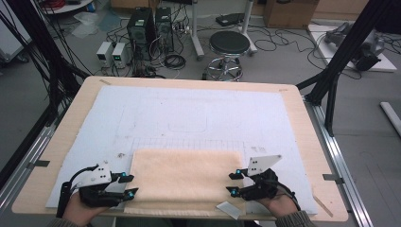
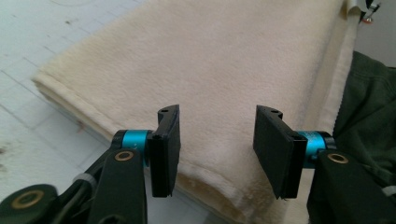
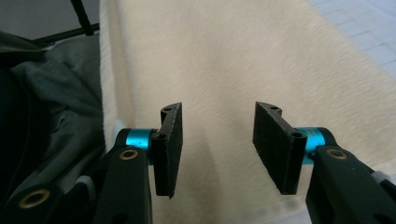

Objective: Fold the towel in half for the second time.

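A cream-coloured towel (image 1: 185, 177), folded into a thick rectangle, lies at the near edge of a wooden tabletop (image 1: 302, 123), on top of a pale blue-white mat (image 1: 189, 113) marked with faint grid lines. A person stands at the near side with a gripper in each hand. The left gripper (image 1: 128, 185) sits at the towel's left end and the right gripper (image 1: 234, 183) at its right end, both pointing inward toward the cloth. In the left gripper view, its black fingers (image 2: 166, 149) stand about half open, with the towel's folded corner just below and ahead of them, not yet pinched. In the right gripper view, the fingers (image 3: 169, 147) are spread to a similar width above the plush surface near the towel's edge, also holding nothing. The person's dark green sleeve (image 2: 369, 112) shows beside the cloth. A small white slip (image 1: 229, 209) rests on the tabletop just by the right gripper. The towel looks soft, fluffy and light, and it would likely sag and unfold if lifted by one layer alone. It seems neither slippery nor fragile; the nap should give the pads good purchase. The sensible hold, I judge, is at the two near corners, pinching through all the stacked layers along the hemmed edge, both sides taken together so the cloth stays even
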`<state>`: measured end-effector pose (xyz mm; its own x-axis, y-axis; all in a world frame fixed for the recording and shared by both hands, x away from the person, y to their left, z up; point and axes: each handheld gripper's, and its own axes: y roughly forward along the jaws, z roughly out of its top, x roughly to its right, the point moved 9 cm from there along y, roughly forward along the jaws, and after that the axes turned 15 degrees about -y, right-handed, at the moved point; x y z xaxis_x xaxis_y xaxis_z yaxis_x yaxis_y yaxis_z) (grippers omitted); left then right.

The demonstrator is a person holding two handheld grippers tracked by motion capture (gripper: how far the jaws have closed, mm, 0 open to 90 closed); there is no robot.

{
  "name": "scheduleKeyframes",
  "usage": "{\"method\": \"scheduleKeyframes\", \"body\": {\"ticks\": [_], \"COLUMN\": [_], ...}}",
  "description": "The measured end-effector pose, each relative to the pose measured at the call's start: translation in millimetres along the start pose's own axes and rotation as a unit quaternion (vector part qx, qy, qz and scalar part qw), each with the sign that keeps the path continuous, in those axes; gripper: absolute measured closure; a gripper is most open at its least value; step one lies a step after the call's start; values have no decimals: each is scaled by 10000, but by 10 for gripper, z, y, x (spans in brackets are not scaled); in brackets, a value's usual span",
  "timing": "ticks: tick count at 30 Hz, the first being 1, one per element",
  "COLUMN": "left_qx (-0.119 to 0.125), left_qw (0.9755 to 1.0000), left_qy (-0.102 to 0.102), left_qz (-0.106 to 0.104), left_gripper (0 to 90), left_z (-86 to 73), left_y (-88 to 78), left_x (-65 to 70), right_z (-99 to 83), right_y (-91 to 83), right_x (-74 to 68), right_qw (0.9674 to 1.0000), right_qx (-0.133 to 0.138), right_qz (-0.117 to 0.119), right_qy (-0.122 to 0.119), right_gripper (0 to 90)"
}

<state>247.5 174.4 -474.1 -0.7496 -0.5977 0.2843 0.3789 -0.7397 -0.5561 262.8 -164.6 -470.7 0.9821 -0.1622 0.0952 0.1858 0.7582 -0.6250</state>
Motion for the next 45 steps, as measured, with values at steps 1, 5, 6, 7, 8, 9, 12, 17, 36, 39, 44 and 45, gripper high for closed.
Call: {"method": "scheduleKeyframes", "body": {"ticks": [1,5,6,7,8,9,12,17,36,39,44,45], "left_qx": [8,-17,-38,-83,-149,-237,-380,-355,121,228,457,482], "left_qw": [10000,10000,10000,9999,9999,9997,9989,9990,9994,9995,9985,9980], "left_qy": [48,71,60,62,52,76,261,265,145,177,-35,-101], "left_qz": [-2,48,60,51,38,30,-66,-112,-302,-134,306,386], "left_gripper": [496,495,498,507,526,554,714,858,609,591,518,511], "left_z": [-2,-16,-27,-44,-70,-100,-172,-110,77,183,368,396], "left_y": [-5,-28,-25,-16,2,26,100,69,-270,-215,-66,-39], "left_x": [21,42,38,37,44,52,98,98,303,198,-109,-179], "right_z": [6,-14,-34,-58,-82,-108,-162,-137,157,163,169,162], "right_y": [-6,-33,-26,-12,8,34,116,120,-251,-212,-132,-116], "right_x": [-38,-138,-143,-157,-163,-172,-211,-184,-369,-178,285,384], "right_qw": [10000,9999,9999,9998,9997,9996,9989,9984,9990,9999,9990,9984], "right_qx": [26,-56,-105,-161,-225,-292,-442,-410,38,1,-80,-93], "right_qz": [12,-20,-39,-3,0,21,127,362,419,158,-411,-539], "right_qy": [-49,-106,-83,-80,-59,-21,-94,-122,-137,-62,122,158], "right_gripper": [520,521,523,529,544,574,681,853,641,600,518,507]}}
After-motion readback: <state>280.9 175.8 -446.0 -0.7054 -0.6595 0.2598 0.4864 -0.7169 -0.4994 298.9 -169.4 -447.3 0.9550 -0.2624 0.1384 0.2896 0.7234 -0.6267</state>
